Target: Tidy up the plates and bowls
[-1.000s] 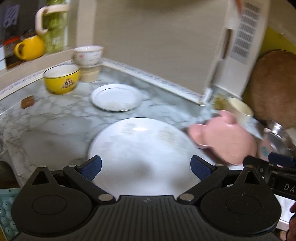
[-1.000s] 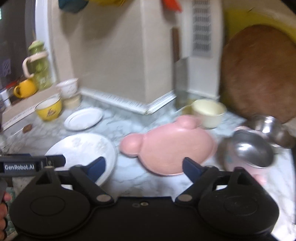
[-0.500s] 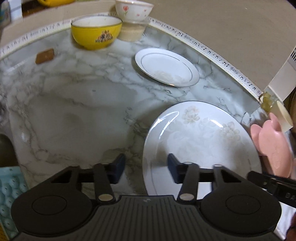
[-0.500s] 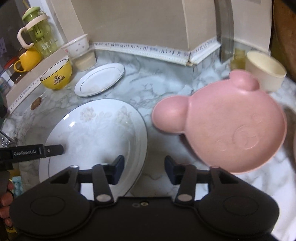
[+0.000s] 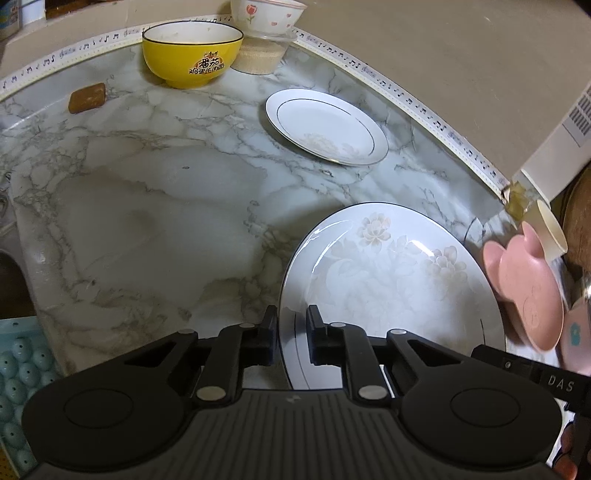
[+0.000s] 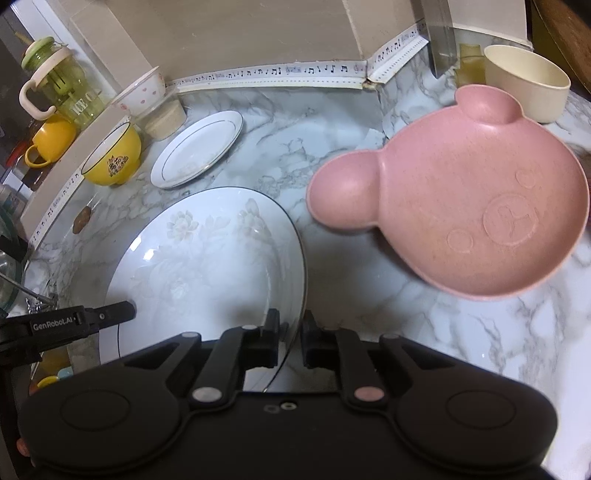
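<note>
A large white floral plate (image 5: 391, 273) lies on the marble counter; it also shows in the right wrist view (image 6: 199, 258). My left gripper (image 5: 291, 338) is shut on its left near rim. My right gripper (image 6: 288, 341) is shut on its right near rim. A small white plate (image 5: 325, 125) lies further back. A yellow bowl (image 5: 192, 51) and a white flowered bowl (image 5: 267, 13) stand at the back. A pink bear-shaped plate (image 6: 465, 218) lies to the right, with a cream bowl (image 6: 528, 81) behind it.
A brown block (image 5: 86, 98) lies left of the yellow bowl. A yellow mug (image 6: 50, 140) and a green jug (image 6: 59, 83) stand on the back ledge. A teal mat (image 5: 14, 391) is at the counter's near left edge. The wall (image 5: 443, 55) borders the back.
Both grippers have come down to the large plate's near rim and closed from wide open onto it, the left on the left side, the right on the right.
</note>
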